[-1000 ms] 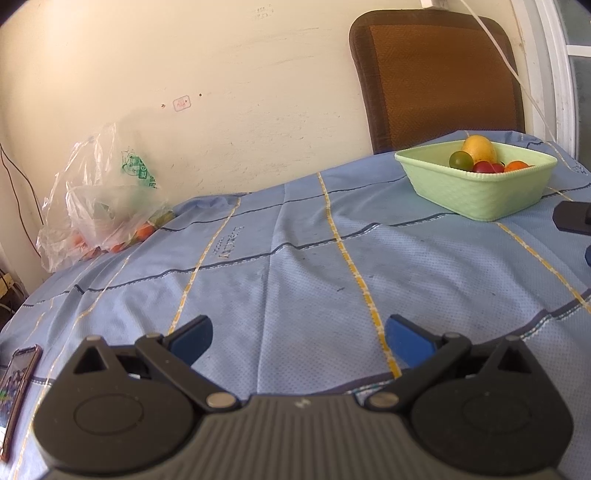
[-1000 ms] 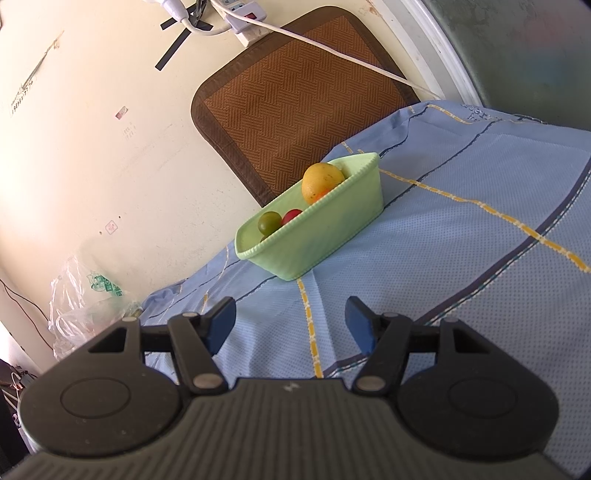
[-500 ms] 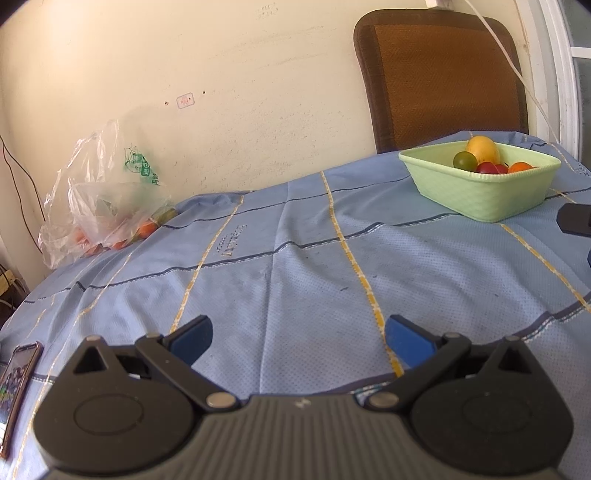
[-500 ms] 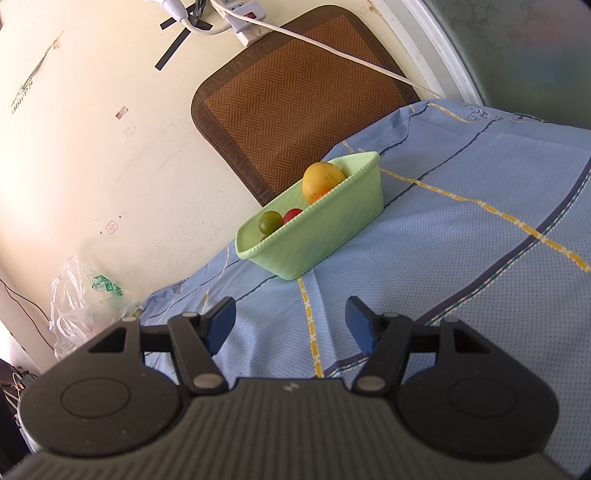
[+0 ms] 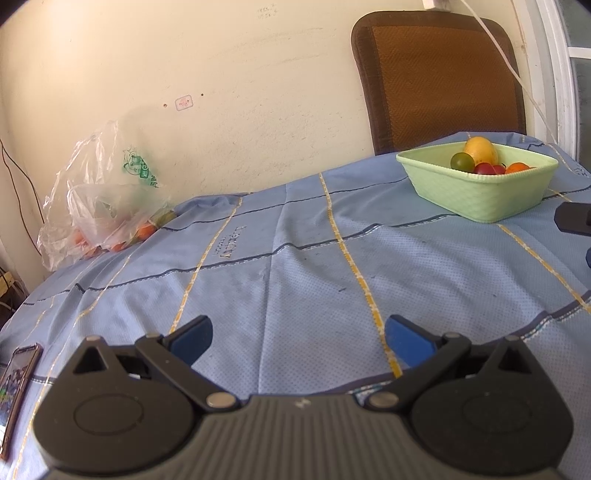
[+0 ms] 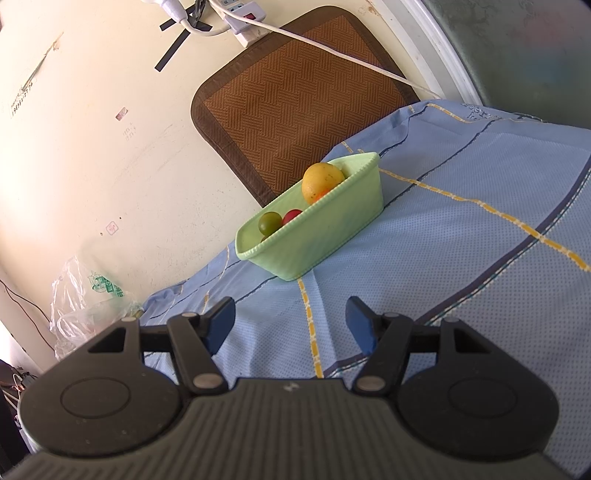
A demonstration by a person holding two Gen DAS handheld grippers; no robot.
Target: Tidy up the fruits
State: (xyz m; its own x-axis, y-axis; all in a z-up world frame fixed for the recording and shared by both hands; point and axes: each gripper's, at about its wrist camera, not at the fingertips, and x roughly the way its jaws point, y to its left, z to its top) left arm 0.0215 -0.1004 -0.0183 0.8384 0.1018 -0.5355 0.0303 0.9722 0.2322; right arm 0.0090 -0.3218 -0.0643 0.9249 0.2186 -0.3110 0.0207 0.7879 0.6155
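Note:
A light green basket (image 5: 487,195) stands on the blue tablecloth at the far right, also in the right wrist view (image 6: 325,236). It holds a yellow fruit (image 5: 479,149), a green fruit (image 5: 461,161), red fruits (image 5: 485,168) and an orange one (image 5: 519,167). A clear plastic bag (image 5: 107,206) with orange fruits lies at the far left by the wall. My left gripper (image 5: 299,338) is open and empty over the cloth. My right gripper (image 6: 290,326) is open and empty, short of the basket.
A brown chair back (image 5: 439,81) stands behind the basket against the wall. A phone (image 5: 16,384) lies at the table's left edge. A white power strip and cable (image 6: 243,22) hang on the wall. Part of the right gripper (image 5: 574,221) shows at the right edge.
The left gripper's view has shifted slightly, so the basket and bag sit a little higher and to the right. The right gripper has not moved.

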